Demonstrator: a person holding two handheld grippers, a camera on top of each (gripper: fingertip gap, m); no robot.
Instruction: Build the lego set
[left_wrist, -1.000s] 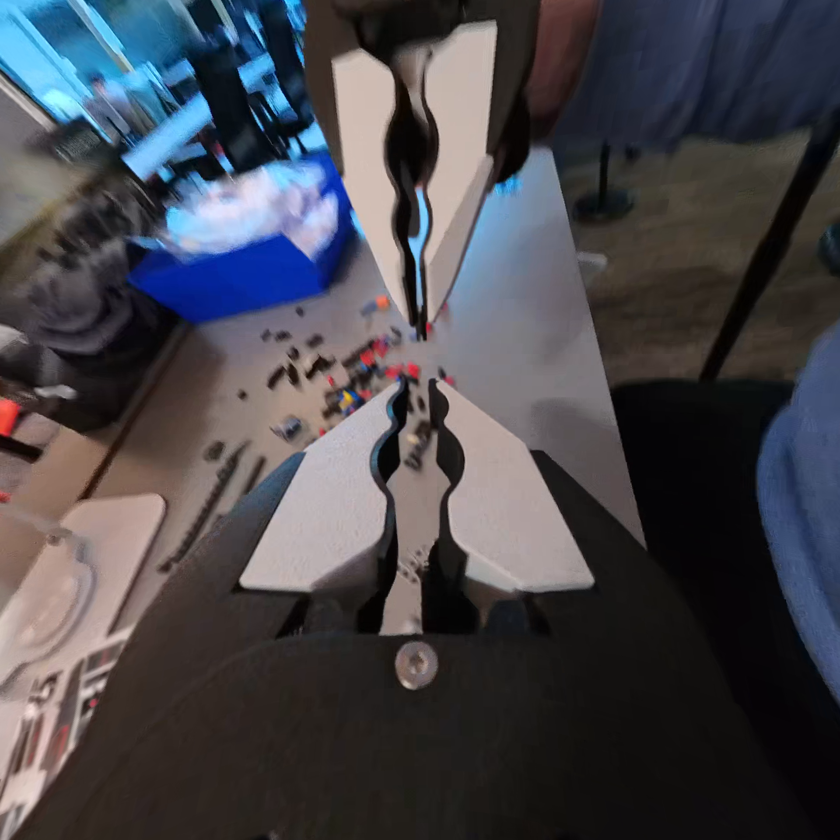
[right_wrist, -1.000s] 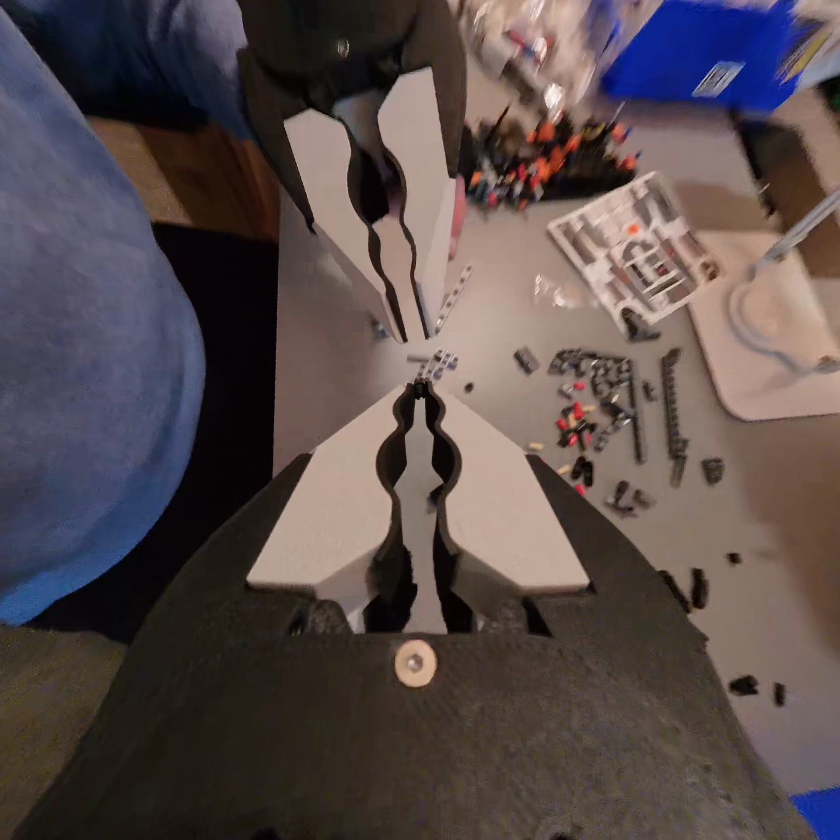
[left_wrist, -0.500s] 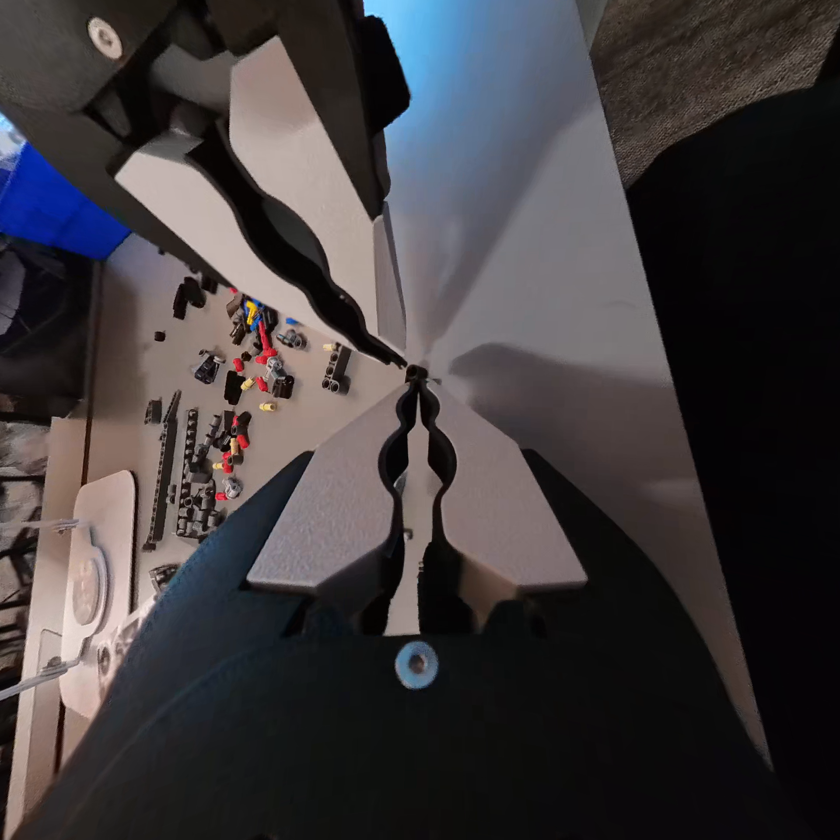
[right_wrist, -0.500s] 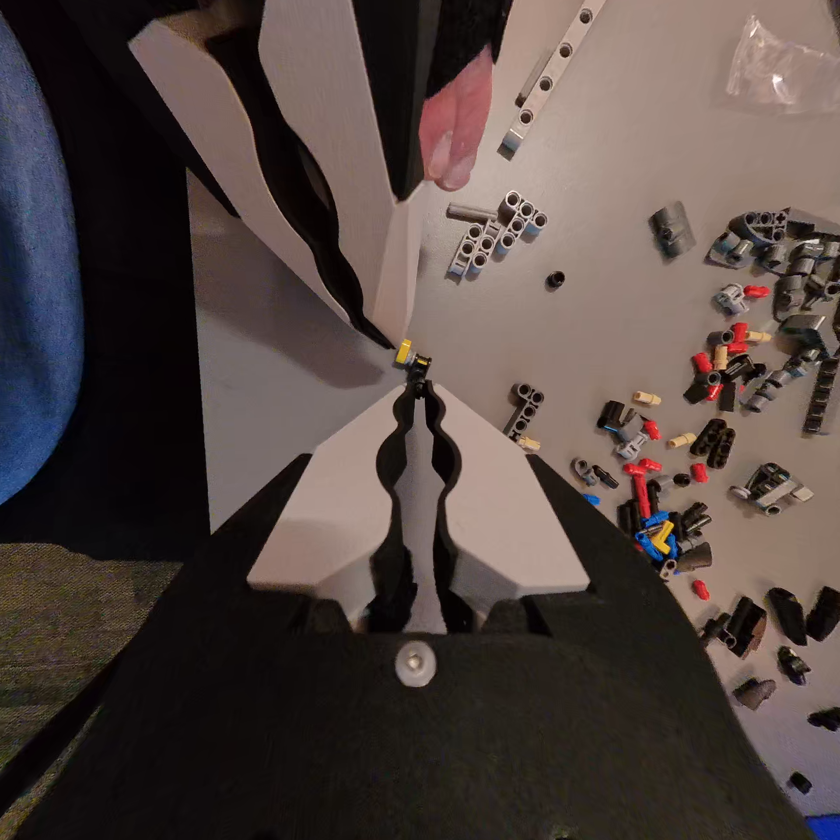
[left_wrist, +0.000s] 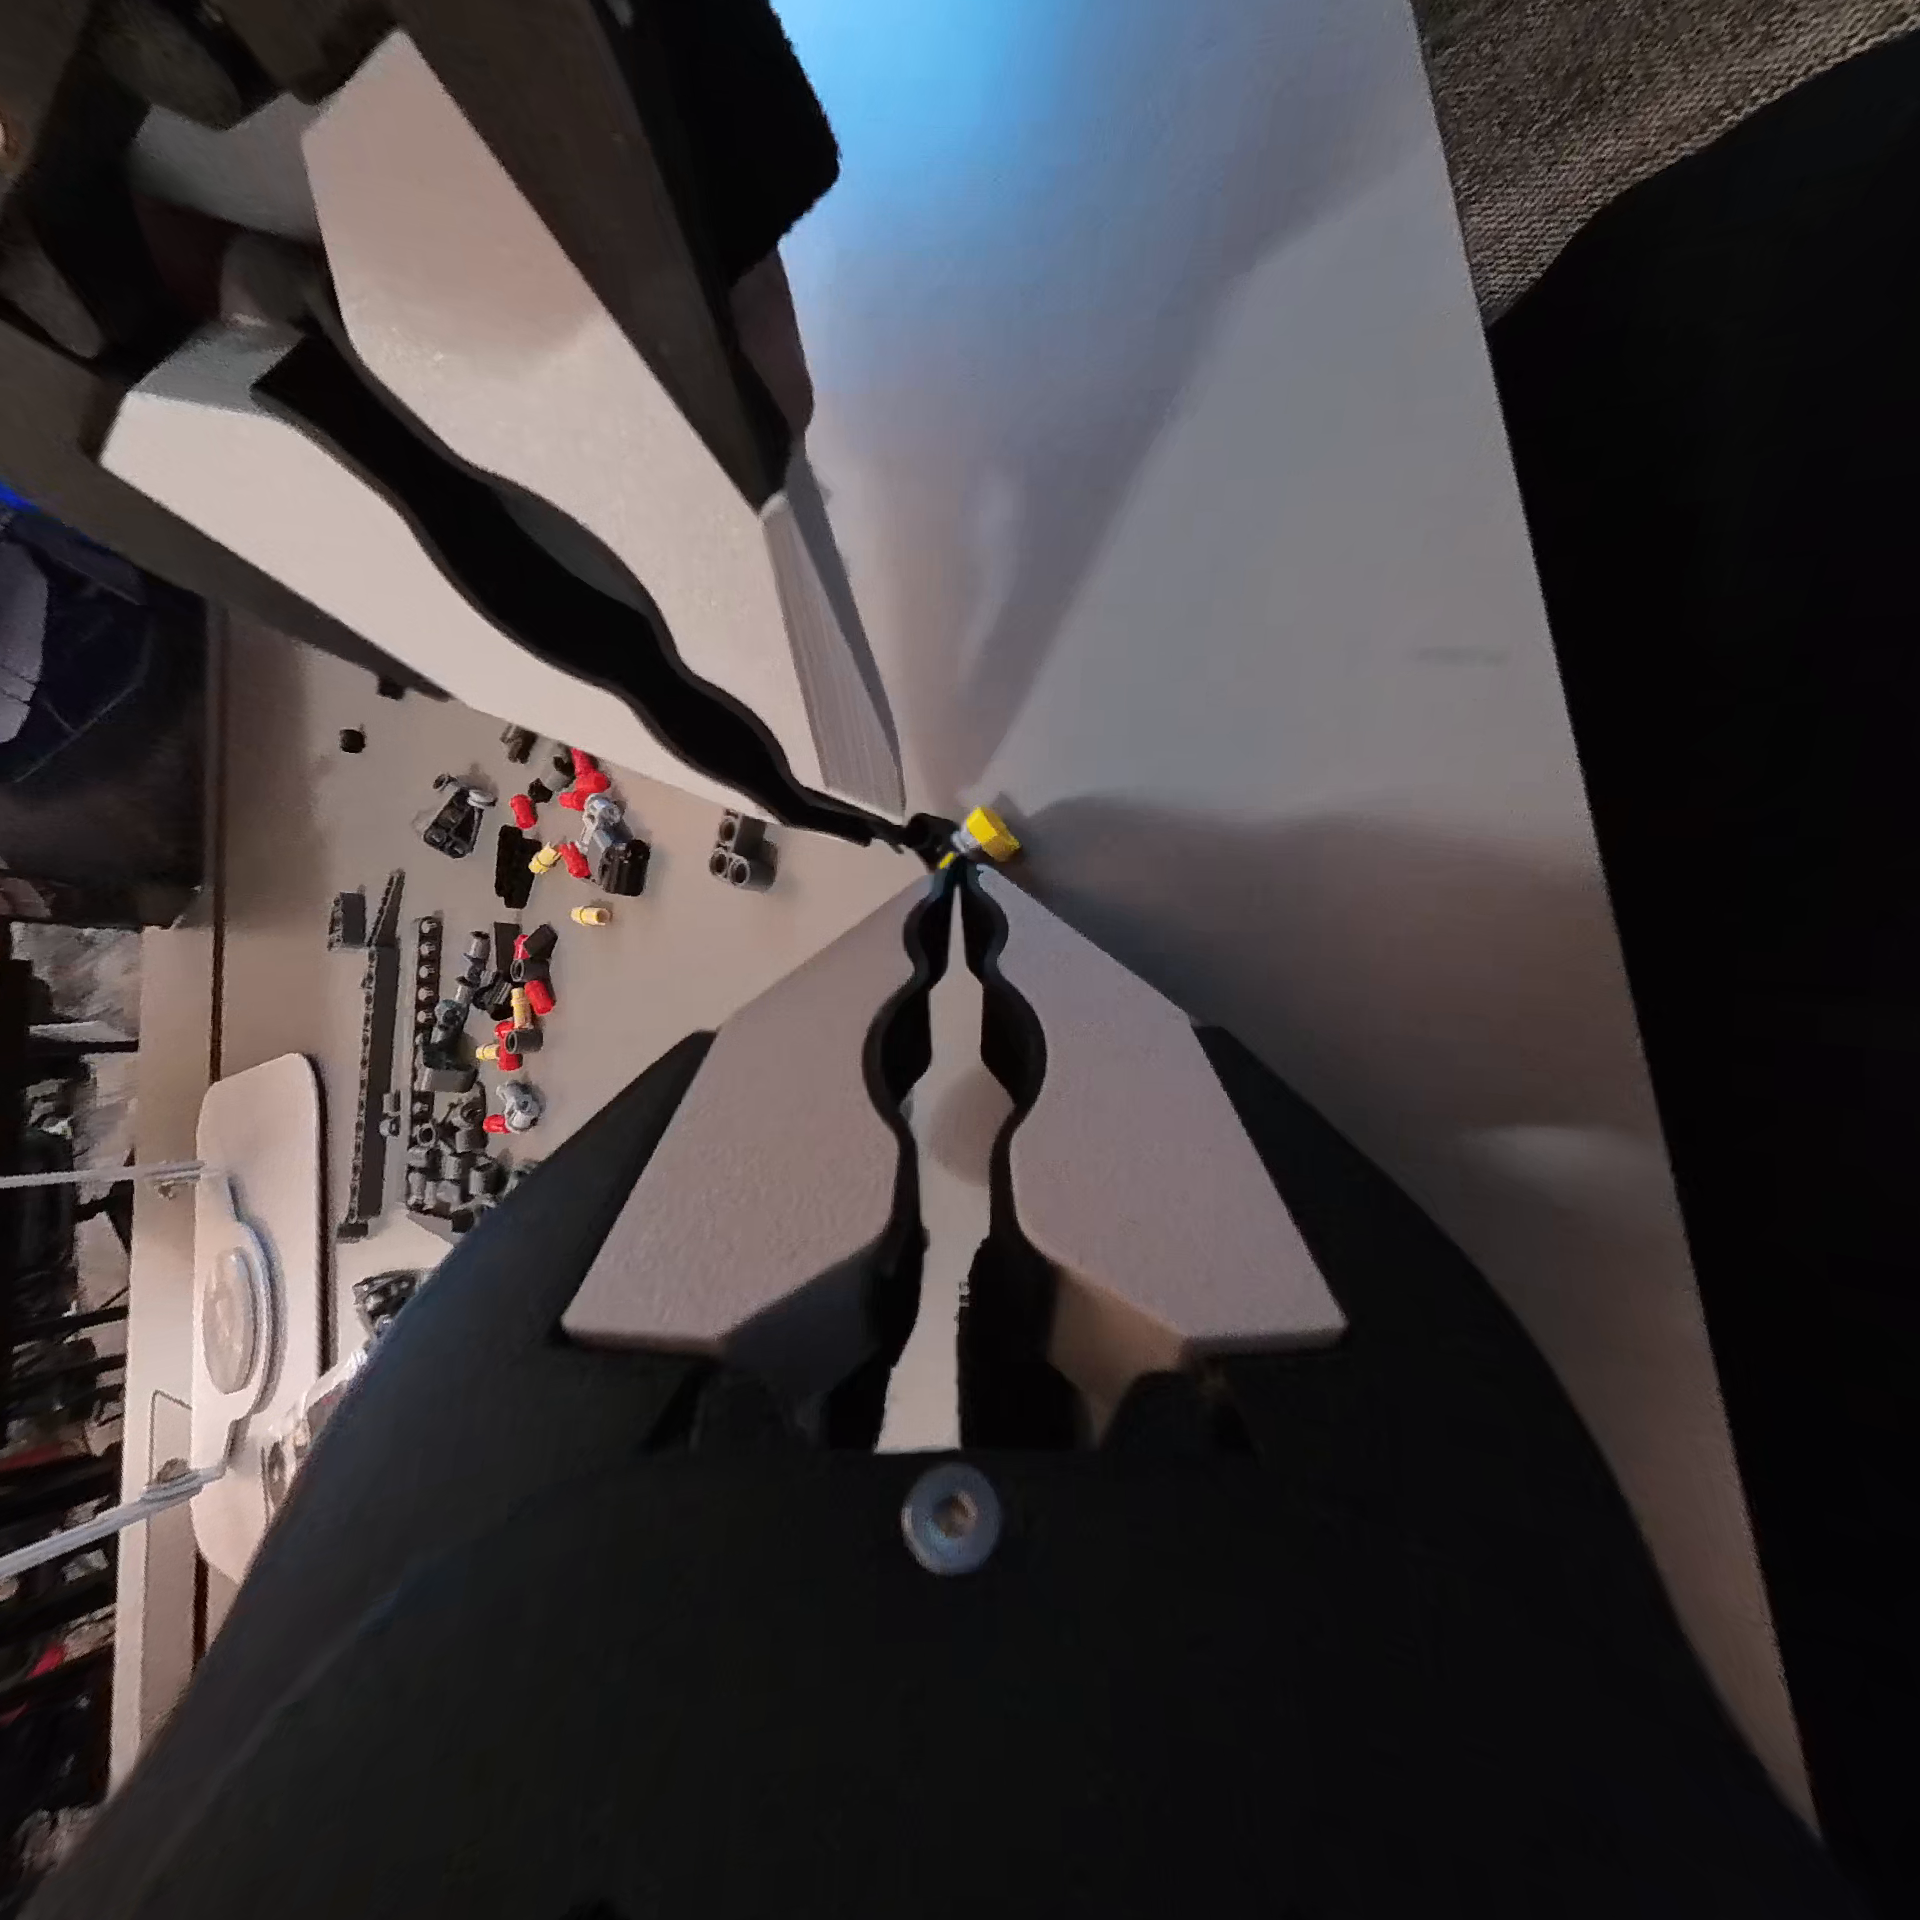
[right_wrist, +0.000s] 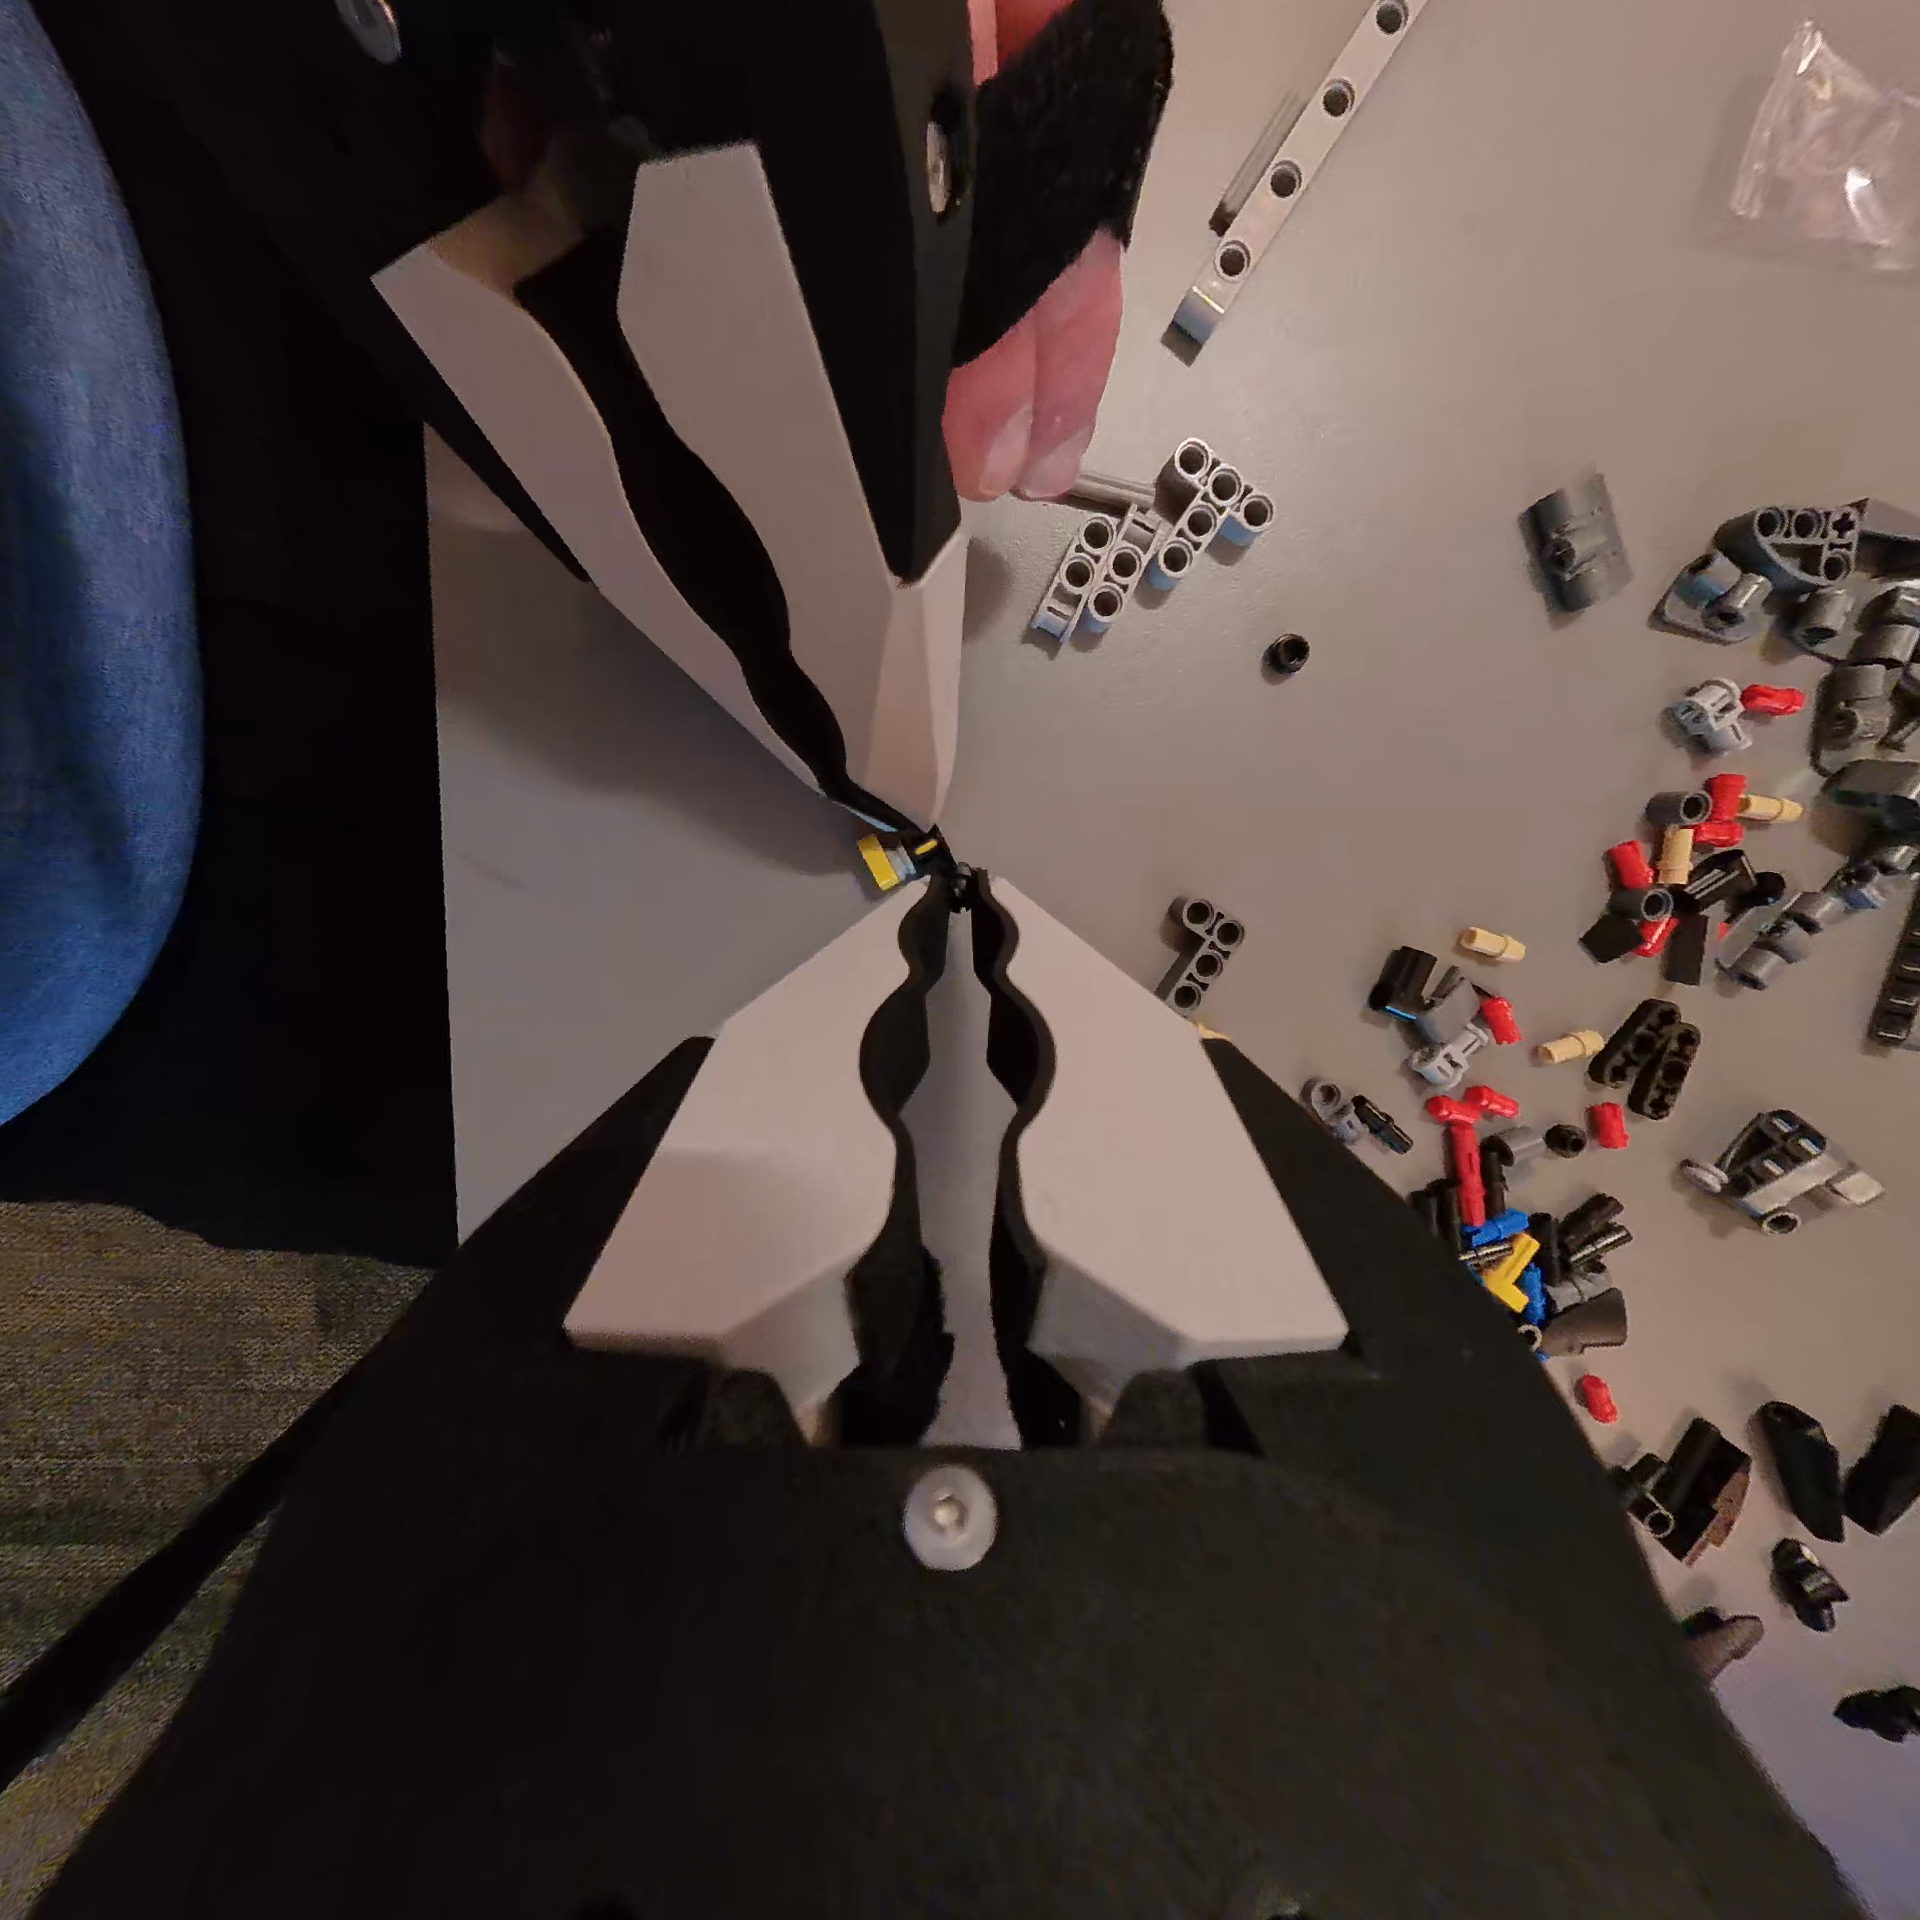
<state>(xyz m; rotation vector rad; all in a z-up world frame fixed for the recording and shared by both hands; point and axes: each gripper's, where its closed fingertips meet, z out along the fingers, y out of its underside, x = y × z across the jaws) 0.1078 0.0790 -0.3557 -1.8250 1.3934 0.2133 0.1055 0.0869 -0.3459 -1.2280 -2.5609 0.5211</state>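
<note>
In the left wrist view, loose lego pieces (left_wrist: 499, 997) lie scattered at the left on the grey tabletop (left_wrist: 1299, 623), beside a long black beam (left_wrist: 372, 1049). The left gripper (left_wrist: 954, 873) has its fingertips pressed together on a small yellow pin (left_wrist: 985, 833), held just above the tabletop. The right gripper (left_wrist: 899, 831) comes in from the upper left, closed on a small black connector (left_wrist: 923, 831) that touches the pin.

In the right wrist view, the yellow pin (right_wrist: 883, 860) sits left of centre, the right gripper (right_wrist: 961, 896) pinched shut beneath it. Right of that lie grey beams (right_wrist: 1153, 545), then red, black and blue pieces (right_wrist: 1621, 1039).
</note>
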